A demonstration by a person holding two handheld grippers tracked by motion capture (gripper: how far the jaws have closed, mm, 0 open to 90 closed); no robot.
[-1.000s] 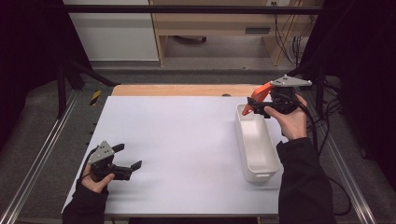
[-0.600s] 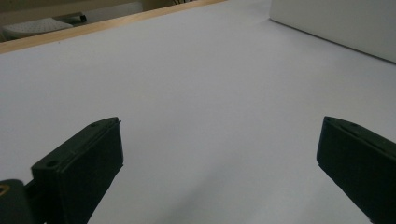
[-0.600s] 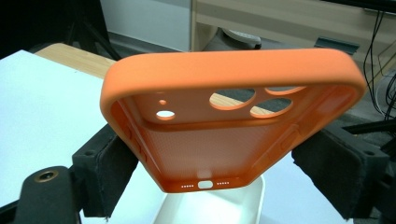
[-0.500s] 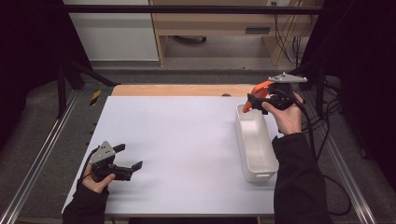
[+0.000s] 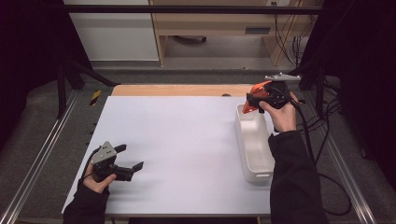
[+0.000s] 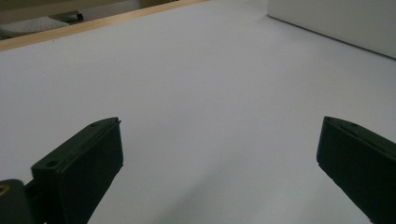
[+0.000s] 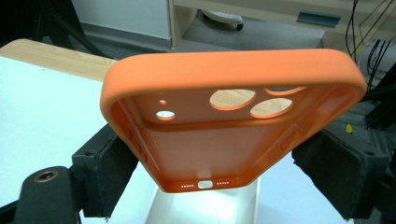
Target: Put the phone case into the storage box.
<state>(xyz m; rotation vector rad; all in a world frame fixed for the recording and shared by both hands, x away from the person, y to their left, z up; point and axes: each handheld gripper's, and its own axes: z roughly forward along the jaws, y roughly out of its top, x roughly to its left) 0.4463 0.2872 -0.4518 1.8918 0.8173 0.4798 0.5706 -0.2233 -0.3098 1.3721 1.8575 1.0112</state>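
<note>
Where the person's left forearm comes in at the near edge of the white counter [image 5: 187, 140], the left hand [image 5: 95, 179] rests low on the surface, its left gripper [image 5: 128, 161] lying roughly level and aimed across the counter toward the right. Its fingers [image 6: 81, 170] are spread wide apart with nothing between them, bare counter showing in the gap.

Farther off, the right sleeve [image 5: 294, 182] runs along the right edge beside a long white tray [image 5: 254, 175], which sits on the counter with its length running away from the person. The right hand [image 5: 280, 112] is raised over the tray's far end, wrist bent so the right gripper [image 5: 250, 103] points leftward and slightly down. Its fingers [image 7: 105, 170] are clenched on an orange phone case [image 7: 224, 126], gripping it by both long sides; the case hangs in the air above the tray's far end, its open inside facing the gripper's camera.
</note>
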